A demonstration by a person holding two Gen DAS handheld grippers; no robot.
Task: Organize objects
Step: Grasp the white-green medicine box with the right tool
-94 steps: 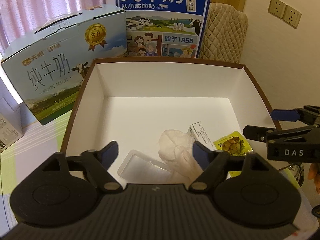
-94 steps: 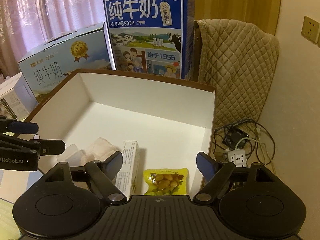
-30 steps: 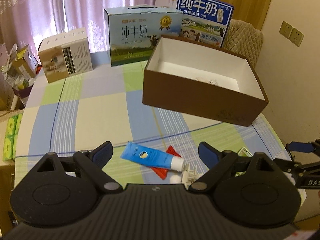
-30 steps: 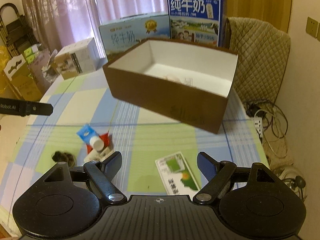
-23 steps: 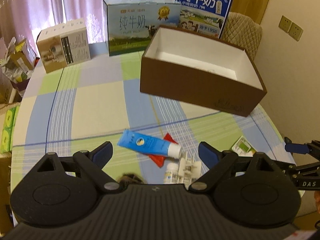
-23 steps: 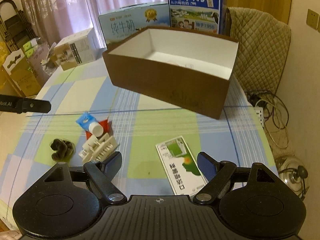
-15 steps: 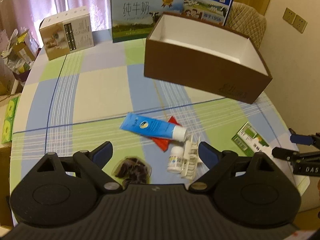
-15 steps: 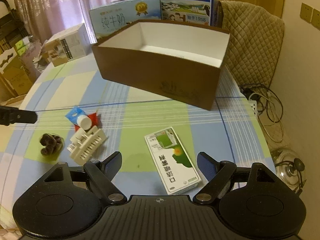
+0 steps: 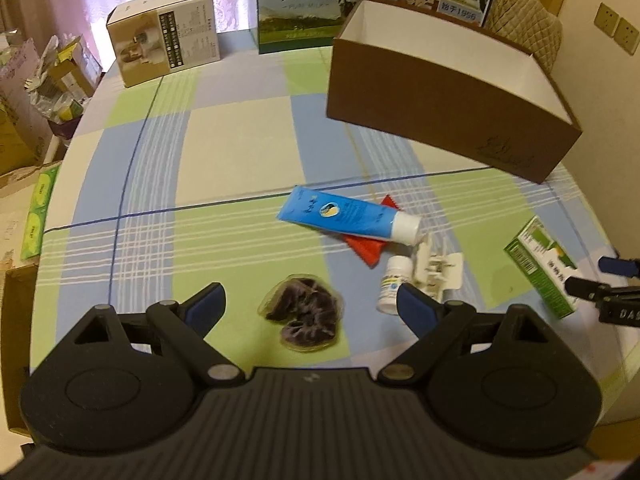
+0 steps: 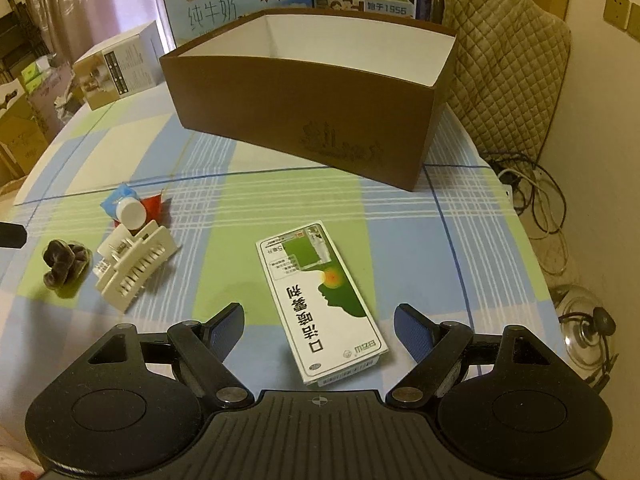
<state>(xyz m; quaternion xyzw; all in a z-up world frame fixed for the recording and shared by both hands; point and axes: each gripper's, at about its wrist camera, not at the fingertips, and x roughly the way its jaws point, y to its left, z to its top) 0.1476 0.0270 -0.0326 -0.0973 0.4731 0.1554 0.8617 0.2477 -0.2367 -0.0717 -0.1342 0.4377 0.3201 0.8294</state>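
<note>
Brown box (image 10: 312, 120) interior hidden behind near wall. Dark object in clear wrap (image 9: 306, 312), hard to identify, below spread left gripper (image 9: 310, 304). Spread right gripper (image 10: 319, 326) over green-white carton (image 10: 320, 296). Checked cloth covers bench (image 9: 224, 152); curtains behind.

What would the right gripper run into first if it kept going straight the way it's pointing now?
Most likely the green and white box lying flat on the checked tablecloth; it sits between the open right gripper fingers, though depth is unclear.
</note>
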